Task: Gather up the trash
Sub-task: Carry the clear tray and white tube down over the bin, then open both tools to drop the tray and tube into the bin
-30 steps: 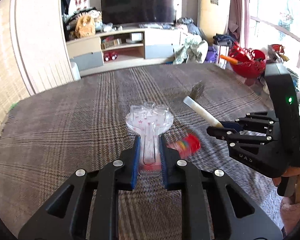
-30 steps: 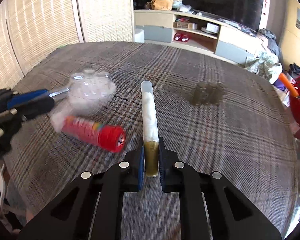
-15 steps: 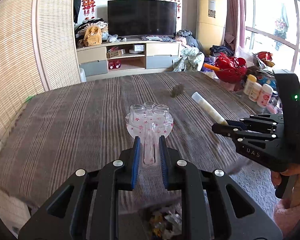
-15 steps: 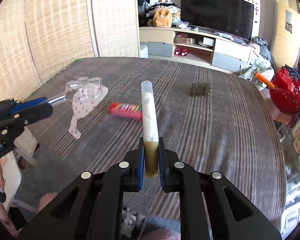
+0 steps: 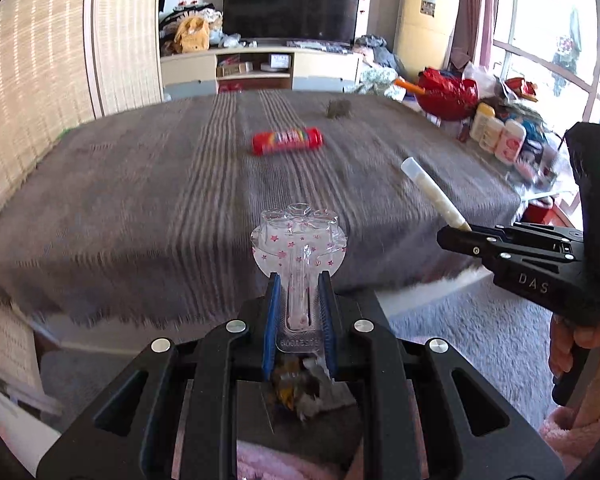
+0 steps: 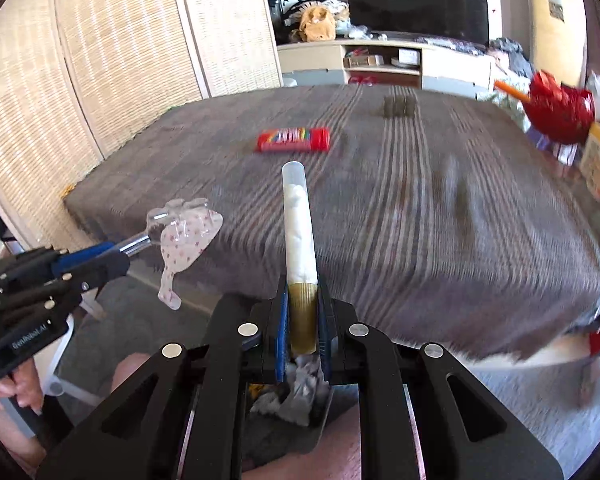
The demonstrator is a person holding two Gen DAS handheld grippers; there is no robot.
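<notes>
Bottom centre of both wrist views, under the jaws: dark bin (image 5: 300, 396) with crumpled wrappers in it; judged as the drop target, which would explain why both tools sit off the table edge, angled down over it; left gripper (image 5: 299, 316) is clamped on the narrow stem of a clear plastic blister shell (image 5: 298, 246) with pink stars, wide end sticking forward, so only the thin part is pinched and the bulky part clears the fingers; right gripper (image 6: 303, 320) is clamped tight on the gold cap end of a clear tube (image 6: 298, 216) stuffed with white filling, tube pointing forward and up along the fingers; cap end is the stiff part, sensible grip; each tool also shows in the other's view, left gripper at lower left, right gripper at mid right, a hand visible on each handle; further out, mid frame on the grey striped tablecloth (image 5: 140, 208): red candy tube (image 5: 287, 141) lying on its side, not yet collected; beyond it, upper centre, a small dark blurred scrap (image 5: 337, 109), can't identify; judgement: release both loads into the bin, then go for the red tube.
</notes>
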